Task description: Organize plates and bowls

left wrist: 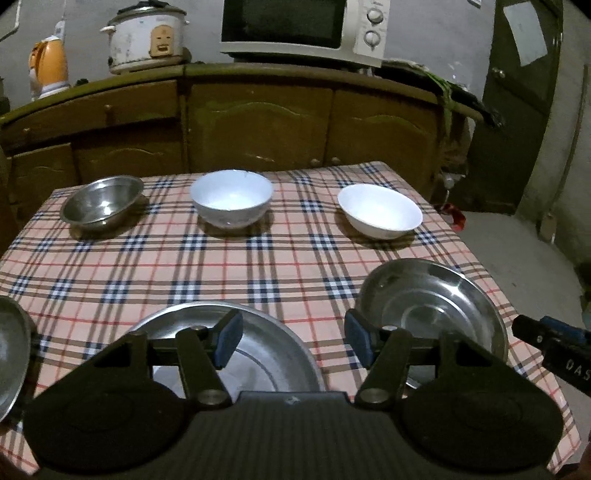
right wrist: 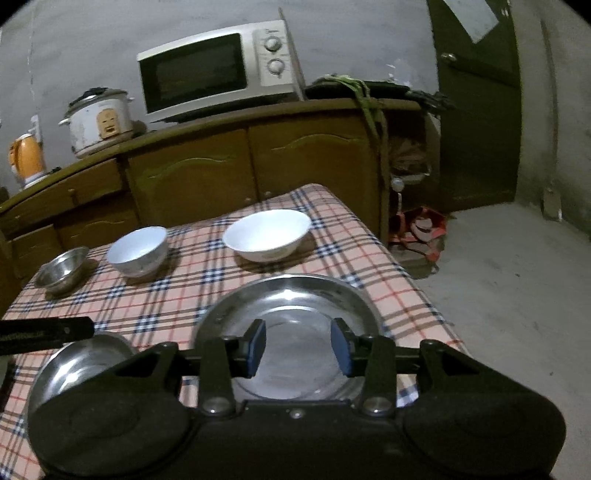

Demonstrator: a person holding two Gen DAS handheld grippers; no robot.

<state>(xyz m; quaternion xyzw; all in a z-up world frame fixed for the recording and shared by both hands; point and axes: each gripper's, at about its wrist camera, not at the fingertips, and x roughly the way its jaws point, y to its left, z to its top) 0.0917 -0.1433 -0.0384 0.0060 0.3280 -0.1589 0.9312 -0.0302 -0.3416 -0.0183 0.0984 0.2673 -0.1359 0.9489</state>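
On the plaid table, a steel bowl (left wrist: 101,203), a deep white bowl (left wrist: 232,197) and a shallow white bowl (left wrist: 380,211) stand in a row at the far side. Nearer lie steel plates: one in the middle (left wrist: 258,350), one on the right (left wrist: 436,306), and one at the left edge (left wrist: 11,354). My left gripper (left wrist: 293,341) is open and empty above the middle plate. My right gripper (right wrist: 298,345) is open and empty over the right steel plate (right wrist: 295,295); the middle plate (right wrist: 81,365) lies to its left.
A wooden cabinet (left wrist: 258,122) stands behind the table with a microwave (left wrist: 306,29), rice cooker (left wrist: 146,37) and orange kettle (left wrist: 48,66) on top. A dark door (right wrist: 476,110) and bare concrete floor (right wrist: 517,277) lie to the right.
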